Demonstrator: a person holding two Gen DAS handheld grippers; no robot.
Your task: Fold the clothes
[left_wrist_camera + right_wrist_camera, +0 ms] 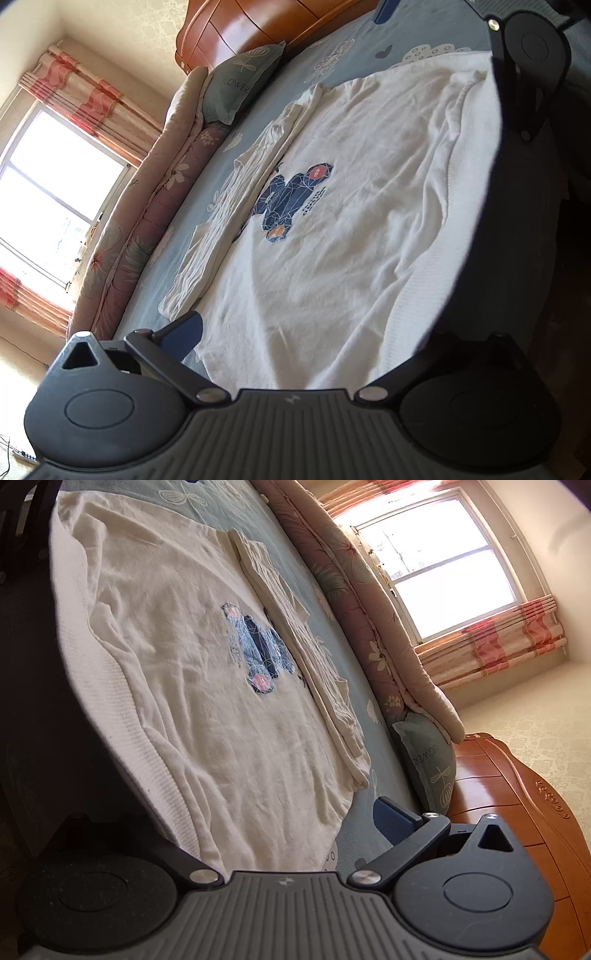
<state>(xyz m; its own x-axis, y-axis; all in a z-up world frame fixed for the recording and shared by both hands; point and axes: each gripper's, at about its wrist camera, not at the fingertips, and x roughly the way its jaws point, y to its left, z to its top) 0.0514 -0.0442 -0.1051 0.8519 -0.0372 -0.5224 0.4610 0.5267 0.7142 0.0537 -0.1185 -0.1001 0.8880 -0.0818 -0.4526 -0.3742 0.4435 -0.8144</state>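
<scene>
White cotton sweatshirt lies spread flat on the blue bedsheet, its dark blue geometric print facing up near the middle. Its ribbed hem runs along the bed edge nearest you, part of it in shadow. A second pale garment, folded into a long narrow strip, sits just beside the sweatshirt on its far side, touching or slightly overlapping its edge. Beyond that strip, a rolled floral quilt lines the sheet, with a grey-green pillow at its headboard end, against the wooden headboard.

Your left gripper has its fingers spread wide, the sweatshirt's corner between them; one blue pad rests at the cloth's edge. Your right gripper is likewise spread apart at the opposite corner, its blue pad over bare sheet beside the sweatshirt. Neither grips fabric.
</scene>
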